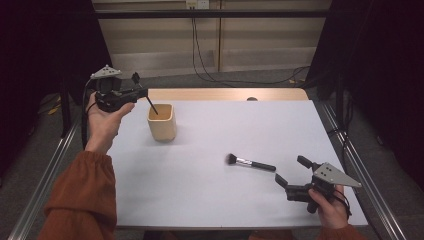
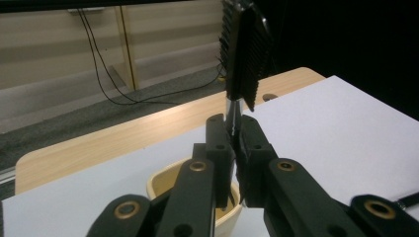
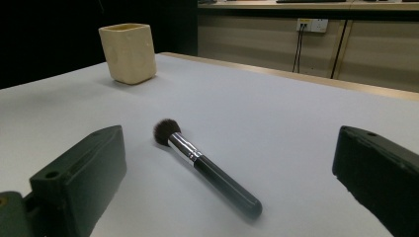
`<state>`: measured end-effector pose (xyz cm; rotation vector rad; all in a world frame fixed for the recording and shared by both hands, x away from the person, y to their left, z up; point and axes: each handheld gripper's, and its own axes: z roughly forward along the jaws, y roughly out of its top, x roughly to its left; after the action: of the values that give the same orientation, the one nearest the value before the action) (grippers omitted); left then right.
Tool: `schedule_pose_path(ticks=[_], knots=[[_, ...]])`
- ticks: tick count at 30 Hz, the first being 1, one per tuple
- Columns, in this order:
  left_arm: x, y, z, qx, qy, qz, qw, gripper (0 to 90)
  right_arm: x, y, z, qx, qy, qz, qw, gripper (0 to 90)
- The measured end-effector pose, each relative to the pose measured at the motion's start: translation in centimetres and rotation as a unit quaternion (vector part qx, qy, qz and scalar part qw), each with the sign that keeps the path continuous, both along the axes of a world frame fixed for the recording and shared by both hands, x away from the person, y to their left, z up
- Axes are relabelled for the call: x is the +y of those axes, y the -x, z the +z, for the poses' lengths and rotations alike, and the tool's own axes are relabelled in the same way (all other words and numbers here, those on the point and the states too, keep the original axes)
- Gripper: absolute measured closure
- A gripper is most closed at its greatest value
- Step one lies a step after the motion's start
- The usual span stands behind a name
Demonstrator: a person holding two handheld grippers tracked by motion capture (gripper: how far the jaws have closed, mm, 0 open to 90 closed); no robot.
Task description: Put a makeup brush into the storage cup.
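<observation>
Left gripper (image 1: 141, 93) is raised at the far left of the table (image 1: 210, 195), just beside and above the cream cup (image 1: 161, 122); its jaws are pressed together on the thin handle of a small black comb-like brush (image 2: 244, 54). In the left gripper view the ribbed black brush head stands upright above the jaw tips, its metal neck caught between them, and the handle runs down behind the jaws toward the open mouth of the cup, which sits directly below and slightly beyond the jaws. In the high view the lower end of the handle (image 1: 152, 105) slants down over the cup's rim; whether the tip touches the cup's inside I cannot tell. Right gripper (image 1: 290, 172) is low at the near right of the table, held in the person's right hand (image 1: 330, 205), jaws spread wide and pinching nothing. A makeup brush (image 3: 205, 165) with a dark bristle tuft, silver ferrule and black handle lies flat on the white table surface just ahead of those spread jaws and between their lines, apart from both; its tuft points away from the jaws toward the cup, its handle end is nearer the jaws. In the right gripper view the cup stands upright well beyond the makeup brush, off past the left-hand jaw. The person's left hand (image 1: 104, 120) and rust-coloured sleeve (image 1: 82, 195) carry the left gripper.
</observation>
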<state>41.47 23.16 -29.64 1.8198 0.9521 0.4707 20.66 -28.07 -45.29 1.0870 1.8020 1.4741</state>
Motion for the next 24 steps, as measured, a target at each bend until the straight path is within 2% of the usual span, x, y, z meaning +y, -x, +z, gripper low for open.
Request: schedule_pose_path(ticks=[7, 10, 13, 18, 21, 24], knots=[[-1.0, -0.1, -0.4, -0.008, -0.012, -0.013, 0.9998, 85.6, 0.0, 0.0, 0.0, 0.002, -0.004, 0.001, 1.0, 0.0], [-1.0, -0.4, -0.7, -0.005, -0.013, -0.009, 0.9999, 85.6, 0.0, 0.0, 0.0, 0.001, -0.002, 0.003, 1.0, 0.0], [-1.1, -0.5, -0.8, -0.006, -0.006, -0.008, 0.9999, 85.6, 0.1, 0.0, 0.0, 0.001, -0.001, 0.003, 1.0, 0.0], [-1.4, -0.7, -1.1, -0.005, -0.011, -0.004, 0.9999, 85.6, 0.0, 0.0, 0.0, 0.002, 0.001, 0.004, 1.0, 0.0], [-1.4, -1.0, -1.7, 0.002, -0.006, -0.002, 1.0, 85.6, 0.1, 0.0, 0.0, 0.001, 0.001, 0.004, 1.0, 0.0], [-1.6, -1.3, -2.3, 0.004, -0.014, 0.001, 0.9999, 85.6, 0.1, 0.0, 0.0, 0.002, 0.0, 0.005, 1.0, 0.0]])
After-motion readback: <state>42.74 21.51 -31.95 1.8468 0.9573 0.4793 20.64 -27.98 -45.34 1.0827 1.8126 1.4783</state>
